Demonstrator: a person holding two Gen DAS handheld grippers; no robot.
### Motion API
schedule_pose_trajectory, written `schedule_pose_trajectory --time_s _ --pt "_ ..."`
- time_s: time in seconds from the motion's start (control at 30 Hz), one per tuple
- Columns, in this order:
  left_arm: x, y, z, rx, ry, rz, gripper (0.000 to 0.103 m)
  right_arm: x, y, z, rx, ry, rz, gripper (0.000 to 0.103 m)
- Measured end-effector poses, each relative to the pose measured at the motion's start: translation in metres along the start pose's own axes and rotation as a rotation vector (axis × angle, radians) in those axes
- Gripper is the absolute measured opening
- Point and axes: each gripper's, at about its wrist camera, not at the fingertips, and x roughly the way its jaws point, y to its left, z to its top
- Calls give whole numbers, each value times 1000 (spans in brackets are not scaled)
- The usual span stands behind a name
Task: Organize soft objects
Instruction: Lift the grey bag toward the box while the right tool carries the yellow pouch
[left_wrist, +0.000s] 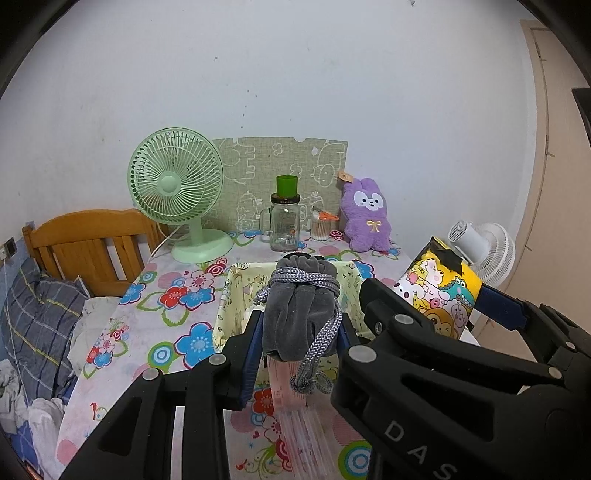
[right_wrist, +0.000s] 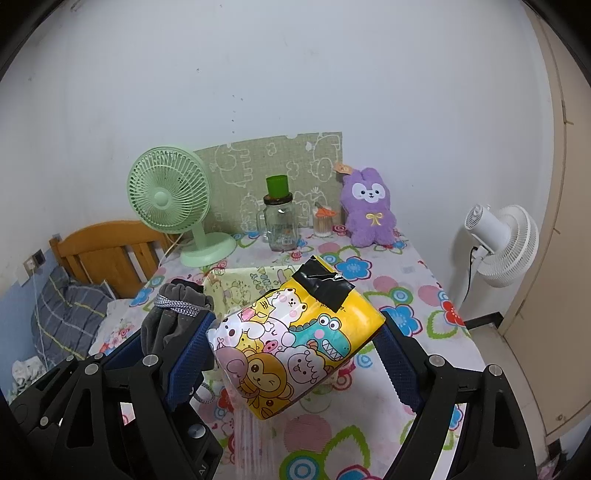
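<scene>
In the left wrist view, our left tongs (left_wrist: 301, 328) pinch a grey drawstring pouch (left_wrist: 301, 314) above the fabric basket (left_wrist: 232, 291), its contents hidden. In the right wrist view, our right tongs (right_wrist: 295, 347) clamp wide on a cartoon-printed pack (right_wrist: 295, 339), basket (right_wrist: 236, 286) at 11 o'clock on the bench (right_wrist: 413, 295).

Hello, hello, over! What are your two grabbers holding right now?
Left gripper shut on grey drawstring pouch. Right gripper shut on cartoon tissue pack. Both above the yellow fabric basket. Nothing in the way. Over.
</scene>
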Motion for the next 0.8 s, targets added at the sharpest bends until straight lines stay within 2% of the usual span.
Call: schedule_pose_trajectory --time_s 0.8 --pt "61 10 24 -21 29 30 39 60 -6 27 -16 -3 8 87"
